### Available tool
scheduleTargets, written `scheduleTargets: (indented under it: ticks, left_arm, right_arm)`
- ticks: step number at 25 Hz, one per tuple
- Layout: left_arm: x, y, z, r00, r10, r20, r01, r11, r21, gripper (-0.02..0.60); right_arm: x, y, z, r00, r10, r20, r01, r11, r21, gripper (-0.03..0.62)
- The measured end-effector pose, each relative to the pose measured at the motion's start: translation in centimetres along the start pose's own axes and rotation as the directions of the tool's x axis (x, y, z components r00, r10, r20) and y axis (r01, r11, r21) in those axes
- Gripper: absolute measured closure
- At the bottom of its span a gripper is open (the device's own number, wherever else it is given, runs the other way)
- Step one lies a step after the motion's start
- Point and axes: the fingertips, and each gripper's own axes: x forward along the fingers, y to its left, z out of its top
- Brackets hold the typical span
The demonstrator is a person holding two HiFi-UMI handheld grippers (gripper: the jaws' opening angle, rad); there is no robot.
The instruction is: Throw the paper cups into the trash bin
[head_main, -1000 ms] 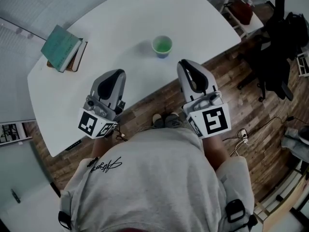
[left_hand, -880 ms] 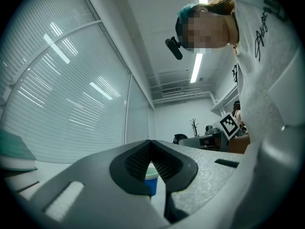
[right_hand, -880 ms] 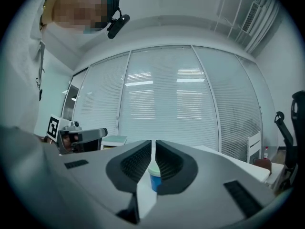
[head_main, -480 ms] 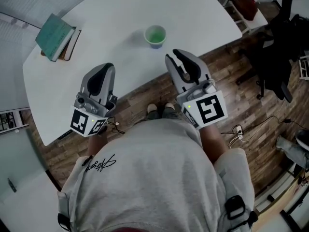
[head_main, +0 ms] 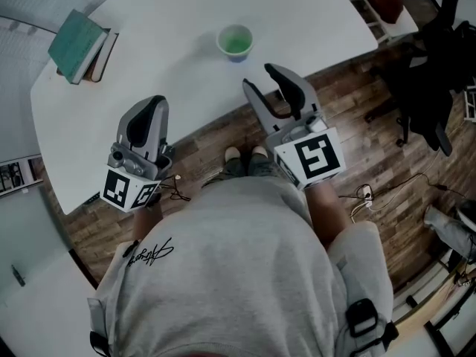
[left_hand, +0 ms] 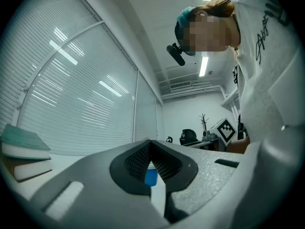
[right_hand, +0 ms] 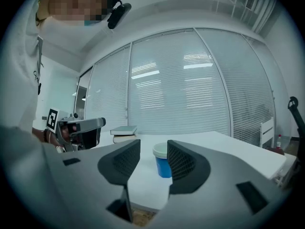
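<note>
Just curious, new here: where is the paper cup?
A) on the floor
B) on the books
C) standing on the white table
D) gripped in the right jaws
C: the paper cup stands on the white table, beyond the right gripper, whose jaws have just been opening with nothing between them.

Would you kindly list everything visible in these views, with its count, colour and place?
paper cup: one, blue with a green inside, upright on the table ahead of the right gripper.
books: two stacked, teal on top, at the table's far left corner.
table: one, white, in front of the person.
office chair: one, black, on the wooden floor at right.
cables: a few, on the floor at right.
blinds: white, behind the table.
left gripper: grey, jaws together, empty, over the table's near edge.
right gripper: grey, jaws apart, just been opening, nothing between them.
sweatshirt: grey, worn by the person.
</note>
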Motion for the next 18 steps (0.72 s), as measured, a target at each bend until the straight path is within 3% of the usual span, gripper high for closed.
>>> scheduleTargets:
  ticks: [12, 18]
  left_arm:
    - [-1.2, -0.4, 0.2, 0.999, 0.036, -0.022, -0.036, 0.999, 0.019, 0.578]
    - [-2.3, 0.3, -0.2, 0.997, 0.069, -0.040, -0.068, 0.997, 0.024, 0.578]
  right_arm:
    - [0.8, -0.3, -1.7, 0.999, 0.001, -0.045, -0.001, 1.000, 0.009, 0.353]
    - [1.6, -0.6, -2.9, 0.997, -0.022, -0.079, 0.023, 1.000, 0.012, 0.342]
